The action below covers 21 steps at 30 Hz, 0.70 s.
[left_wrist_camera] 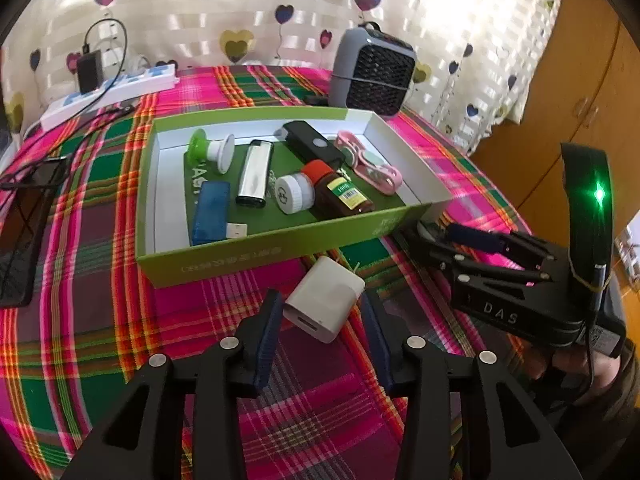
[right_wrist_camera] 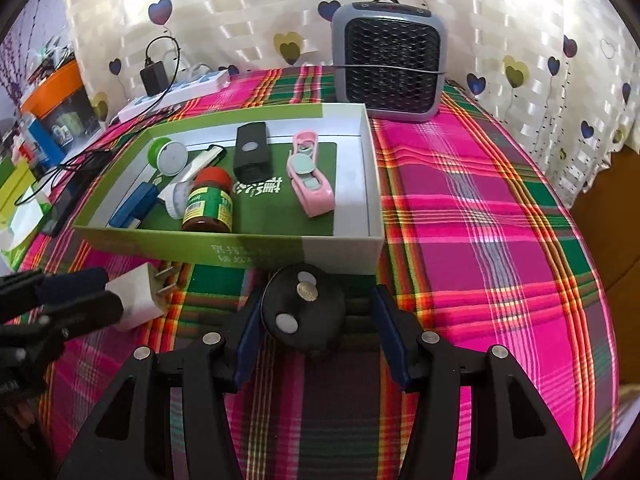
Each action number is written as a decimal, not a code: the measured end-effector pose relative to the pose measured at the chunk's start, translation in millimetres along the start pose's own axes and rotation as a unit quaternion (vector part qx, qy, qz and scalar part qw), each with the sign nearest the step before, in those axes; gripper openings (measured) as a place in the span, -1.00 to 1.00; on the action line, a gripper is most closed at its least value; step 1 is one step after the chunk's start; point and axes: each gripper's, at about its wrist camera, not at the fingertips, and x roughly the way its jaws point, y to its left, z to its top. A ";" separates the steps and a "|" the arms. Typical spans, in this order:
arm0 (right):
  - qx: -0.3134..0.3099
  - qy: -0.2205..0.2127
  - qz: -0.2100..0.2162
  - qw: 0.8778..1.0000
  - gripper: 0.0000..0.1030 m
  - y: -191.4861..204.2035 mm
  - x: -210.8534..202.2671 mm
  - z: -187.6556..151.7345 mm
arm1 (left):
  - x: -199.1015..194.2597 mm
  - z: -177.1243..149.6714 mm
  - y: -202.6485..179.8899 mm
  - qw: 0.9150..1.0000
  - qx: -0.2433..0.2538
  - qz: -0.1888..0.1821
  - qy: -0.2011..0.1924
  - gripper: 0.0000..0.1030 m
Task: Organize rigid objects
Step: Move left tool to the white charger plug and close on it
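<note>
A white USB charger lies on the plaid cloth in front of the green box. My left gripper is open with the charger between its fingers; it also shows in the right wrist view around the charger. A black round disc lies on the cloth by the box's front wall. My right gripper is open around the disc. The box holds a brown bottle, a pink clip, a black block, a blue stick and a lighter.
A grey fan heater stands behind the box. A white power strip with a black adapter lies at the back left. A dark phone lies at the left edge. A wooden cabinet stands to the right.
</note>
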 end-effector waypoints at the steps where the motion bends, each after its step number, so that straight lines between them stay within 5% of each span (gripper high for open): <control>1: 0.000 0.000 -0.002 1.000 0.04 -0.4 -0.1 -0.1 | 0.4 0.1 -0.6 1.000 0.001 0.002 0.001 -0.21; 21: 0.000 -0.001 -0.003 1.000 0.00 -7.3 -1.6 -1.2 | 17.3 6.8 -10.2 0.998 0.046 0.028 0.024 -0.16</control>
